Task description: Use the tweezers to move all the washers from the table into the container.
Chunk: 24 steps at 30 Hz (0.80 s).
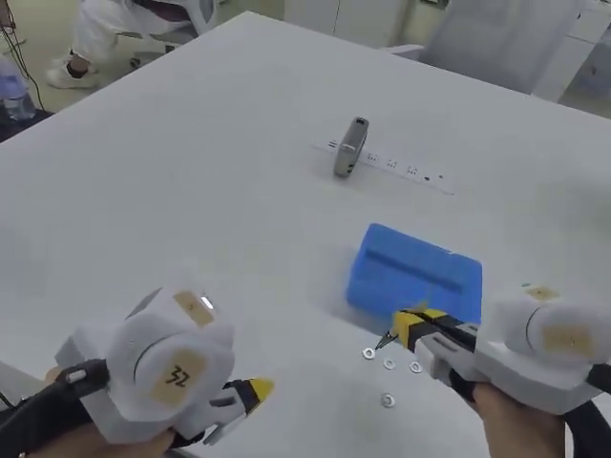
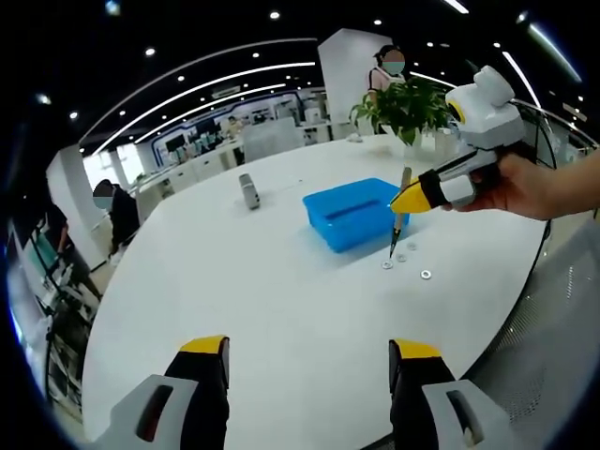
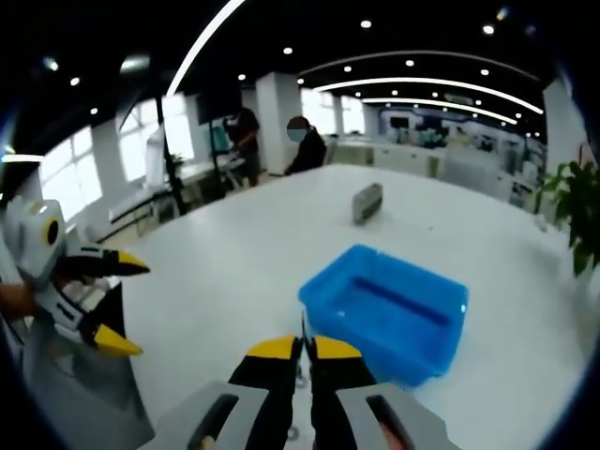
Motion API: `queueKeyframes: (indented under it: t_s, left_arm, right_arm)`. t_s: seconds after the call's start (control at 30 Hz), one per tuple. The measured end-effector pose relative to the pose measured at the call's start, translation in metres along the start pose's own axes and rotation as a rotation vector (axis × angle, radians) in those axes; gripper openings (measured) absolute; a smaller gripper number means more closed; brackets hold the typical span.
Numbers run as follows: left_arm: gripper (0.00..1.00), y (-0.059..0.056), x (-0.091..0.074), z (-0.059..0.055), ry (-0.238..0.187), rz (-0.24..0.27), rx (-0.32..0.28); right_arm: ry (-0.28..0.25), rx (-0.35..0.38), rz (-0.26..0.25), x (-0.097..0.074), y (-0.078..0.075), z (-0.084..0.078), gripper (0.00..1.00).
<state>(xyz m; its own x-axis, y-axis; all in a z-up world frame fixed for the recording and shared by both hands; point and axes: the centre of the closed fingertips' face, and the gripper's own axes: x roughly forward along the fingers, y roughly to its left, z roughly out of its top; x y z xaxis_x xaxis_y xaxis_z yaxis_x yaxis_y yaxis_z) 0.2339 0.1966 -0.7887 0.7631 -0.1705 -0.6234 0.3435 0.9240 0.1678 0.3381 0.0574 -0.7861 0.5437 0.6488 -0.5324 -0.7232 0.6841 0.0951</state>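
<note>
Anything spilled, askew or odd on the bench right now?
Nothing stands out. Four washers lie loose on the table beside the blue container, which sits upright, and the right gripper holds the tweezers tip-down by them.

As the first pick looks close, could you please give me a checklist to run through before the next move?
1. Right gripper shut on the tweezers: ok.
2. Tweezers' tips down at the nearest washer: ok; whether it is gripped: cannot tell.
3. Container open-topped, next to the washers: ok.
4. All washers in the container: not ok; four lie on the table.
5. Left gripper open, apart from the work: ok.
</note>
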Motion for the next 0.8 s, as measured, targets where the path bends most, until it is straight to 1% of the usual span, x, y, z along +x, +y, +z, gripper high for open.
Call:
queueKeyframes:
  t_s: [0.07, 0.27, 0.37, 0.47, 0.57, 0.7, 0.77, 0.8]
  left_arm:
    - [0.70, 0.000, 0.000, 0.000, 0.000, 0.000, 0.000]
    - [0.69, 0.000, 0.001, -0.002, 0.010, -0.002, 0.003]
    - [0.68, 0.000, 0.001, -0.002, 0.010, 0.000, -0.002]
    - [0.68, 0.001, 0.001, -0.002, 0.011, 0.000, -0.006]
    - [0.68, 0.001, 0.001, -0.002, 0.011, -0.002, -0.005]
    - [0.68, 0.000, 0.001, -0.002, 0.013, -0.003, -0.001]
    - [0.68, 0.000, 0.001, -0.003, 0.013, -0.002, 0.000]
    - [0.68, 0.001, 0.001, -0.002, 0.012, -0.001, -0.001]
  right_arm:
    - [0.006, -0.001, 0.003, 0.004, 0.001, -0.003, 0.01]
    - [0.010, -0.010, -0.001, 0.007, 0.001, -0.003, 0.01]
    - [0.024, -0.027, -0.003, 0.009, 0.001, -0.006, 0.01]
    - [0.017, -0.059, -0.010, 0.007, 0.002, -0.005, 0.01]
    - [0.014, -0.083, 0.005, 0.009, 0.007, -0.005, 0.01]
    - [0.011, -0.155, -0.001, 0.010, 0.013, -0.006, 0.00]
    - [0.017, -0.165, -0.003, 0.011, 0.014, -0.006, 0.00]
    - [0.028, -0.186, -0.001, 0.012, 0.015, -0.007, 0.00]
